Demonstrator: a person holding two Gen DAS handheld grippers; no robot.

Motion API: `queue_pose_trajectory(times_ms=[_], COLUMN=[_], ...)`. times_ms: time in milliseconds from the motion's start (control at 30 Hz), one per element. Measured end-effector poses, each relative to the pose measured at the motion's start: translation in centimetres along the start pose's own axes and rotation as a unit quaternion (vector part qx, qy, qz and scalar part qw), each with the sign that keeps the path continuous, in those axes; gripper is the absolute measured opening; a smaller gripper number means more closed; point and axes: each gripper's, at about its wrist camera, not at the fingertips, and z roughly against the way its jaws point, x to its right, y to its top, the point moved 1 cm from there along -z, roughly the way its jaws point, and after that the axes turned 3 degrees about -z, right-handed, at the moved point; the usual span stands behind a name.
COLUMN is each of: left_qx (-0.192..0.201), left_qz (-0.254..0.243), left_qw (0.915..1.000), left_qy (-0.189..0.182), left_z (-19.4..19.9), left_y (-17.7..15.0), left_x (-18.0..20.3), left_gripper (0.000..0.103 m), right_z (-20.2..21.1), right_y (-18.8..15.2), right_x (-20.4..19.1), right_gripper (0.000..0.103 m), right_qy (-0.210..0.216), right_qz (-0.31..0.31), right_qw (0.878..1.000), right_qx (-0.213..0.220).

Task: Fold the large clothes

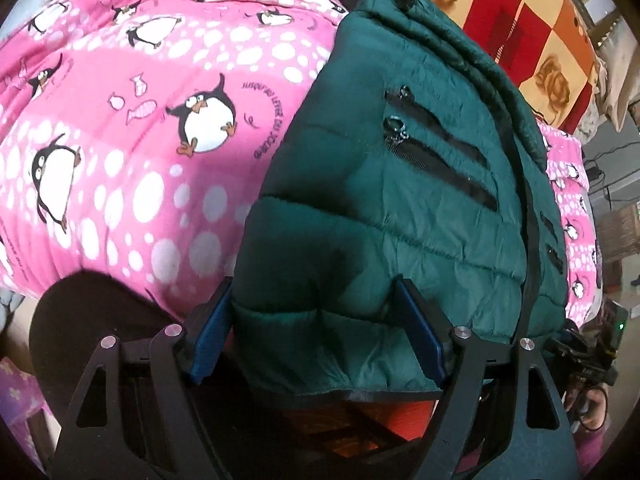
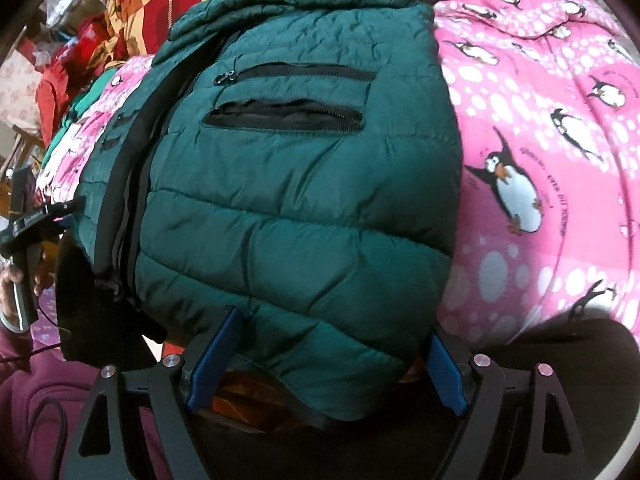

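A dark green puffer jacket lies on a pink penguin-print blanket, front up, with two black zip pockets and a black centre zip. Its near hem hangs toward me over the bed's edge. My left gripper is open, and its blue fingers straddle the hem's left corner without visibly pinching it. In the right wrist view the same jacket fills the middle. My right gripper is open too, with the hem's right corner between its blue fingers.
A red, orange and cream rose-patterned cover lies behind the jacket. A dark rounded shape sits at the bed's near edge. A hand in a maroon sleeve holds the other gripper's handle. Cluttered red fabric lies far left.
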Motion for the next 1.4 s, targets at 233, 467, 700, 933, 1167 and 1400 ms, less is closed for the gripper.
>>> queue_pose_trajectory(times_ms=[233,467,700,933,1167,1400], left_qx=[0.010,0.053,0.102,0.158,0.200,0.238], left_qz=[-0.028,-0.068,-0.096,-0.079,-0.077,-0.067], left_qw=[0.9995,0.9953,0.9894,0.9840,0.9766,0.9688], left_qy=[0.007,0.045,0.037,0.024,0.014,0.013], left_z=[-0.3,0.9,3.9,6.8,8.8,9.6], left_y=[-0.2,-0.5,0.6,3.5,6.8,10.6], left_x=[0.9,2.7,5.0,6.0,7.3,8.4], left_gripper=[0.079,0.020,0.011,0.011,0.011,0.011], right_z=[-0.3,0.5,3.6,6.7,9.3,10.7], right_y=[-0.3,-0.3,0.6,2.5,5.8,10.3], right_x=[0.3,-0.3,-0.8,-1.2,-0.6,0.2], right_gripper=[0.076,0.029,0.023,0.023,0.023,0.023], right_qy=[0.024,0.018,0.044,0.067,0.078,0.068], right_qz=[0.002,0.048,0.066,0.063,0.038,0.018], right_qw=[1.000,0.999,0.995,0.989,0.981,0.973], right_qx=[0.001,0.020,0.055,0.117,0.175,0.219])
